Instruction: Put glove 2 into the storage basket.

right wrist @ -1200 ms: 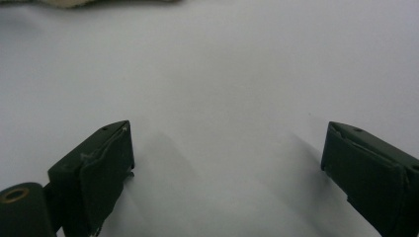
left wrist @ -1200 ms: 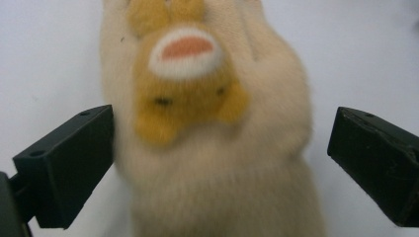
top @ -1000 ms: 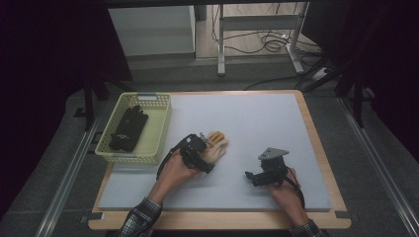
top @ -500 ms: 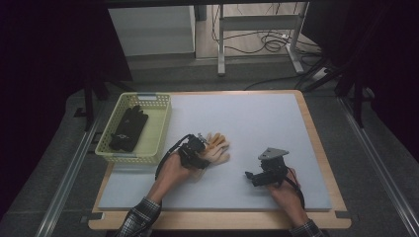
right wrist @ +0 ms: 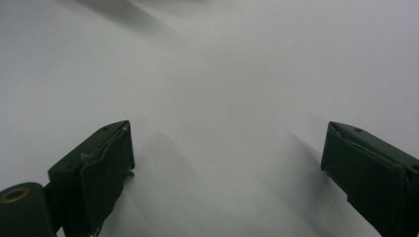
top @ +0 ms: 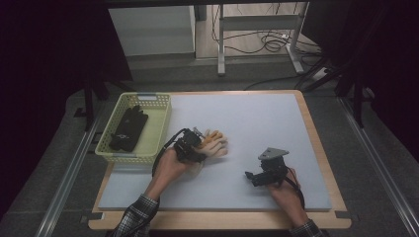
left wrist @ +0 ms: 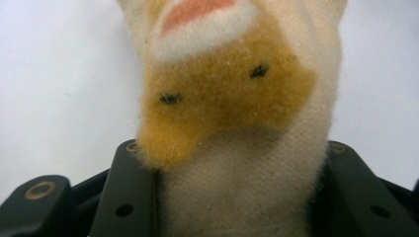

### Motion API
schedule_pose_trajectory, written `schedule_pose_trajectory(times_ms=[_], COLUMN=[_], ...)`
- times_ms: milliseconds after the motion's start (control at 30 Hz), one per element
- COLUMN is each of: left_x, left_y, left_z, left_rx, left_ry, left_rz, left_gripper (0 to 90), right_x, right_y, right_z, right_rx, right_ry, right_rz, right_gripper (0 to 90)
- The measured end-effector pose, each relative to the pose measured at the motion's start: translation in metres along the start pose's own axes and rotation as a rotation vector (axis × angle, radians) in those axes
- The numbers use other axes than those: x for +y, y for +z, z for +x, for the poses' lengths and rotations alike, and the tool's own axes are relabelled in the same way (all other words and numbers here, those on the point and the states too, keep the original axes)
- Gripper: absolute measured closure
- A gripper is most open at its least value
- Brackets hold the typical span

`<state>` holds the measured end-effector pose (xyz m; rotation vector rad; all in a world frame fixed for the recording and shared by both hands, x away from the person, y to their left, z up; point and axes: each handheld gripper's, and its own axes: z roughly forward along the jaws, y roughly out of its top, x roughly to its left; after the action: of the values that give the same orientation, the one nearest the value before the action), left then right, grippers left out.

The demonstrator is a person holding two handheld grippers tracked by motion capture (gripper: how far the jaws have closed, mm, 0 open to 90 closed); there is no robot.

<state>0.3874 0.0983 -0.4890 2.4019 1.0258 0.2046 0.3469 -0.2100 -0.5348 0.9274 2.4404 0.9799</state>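
**Left tongs clamp a plush glove near the basket**

The left tongs (top: 197, 143) are closed on a cream-and-tan fleece glove (top: 213, 144), which lies on the pale mat of the counter (top: 257, 123) just right of the yellow-green basket (top: 160, 128). In the left gripper view the jaws press in on both sides of the glove's (left wrist: 237, 123) cuff end, the pile bulging above them. A black glove (top: 127, 129) already lies in the basket.

The right tongs (top: 253, 177) rest well apart, lower right on the mat, jaws wide with nothing between them (the right gripper view shows bare mat there).

The glove looks soft, light and limp: it should drape and trail rather than hold shape, and the fluffy pile may compress and slip. A bite across the doubled cuff fabric, as here, seems the surest hold; the loose fingers could catch on the basket rim.
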Motion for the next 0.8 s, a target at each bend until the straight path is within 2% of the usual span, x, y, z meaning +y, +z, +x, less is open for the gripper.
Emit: schedule_pose_trajectory(times_ms=[200,467,800], left_x=[0.007,0.014,0.016], left_y=[-0.023,-0.049,-0.085], left_z=[0.011,0.031,0.06], left_rx=[0.02,0.042,0.127], left_ry=[-0.021,-0.061,-0.122], left_rz=[-0.031,-0.044,-0.065], left_gripper=[54.1,53.6,53.6], right_x=[0.0,0.0,0.0], right_y=[0.0,0.0,0.0], right_z=[0.0,0.0,0.0], right_rx=[0.0,0.0,-0.002], right_ry=[0.0,-0.002,-0.005], right_rz=[0.0,-0.001,-0.003], right_gripper=[5.9,5.9,5.9])
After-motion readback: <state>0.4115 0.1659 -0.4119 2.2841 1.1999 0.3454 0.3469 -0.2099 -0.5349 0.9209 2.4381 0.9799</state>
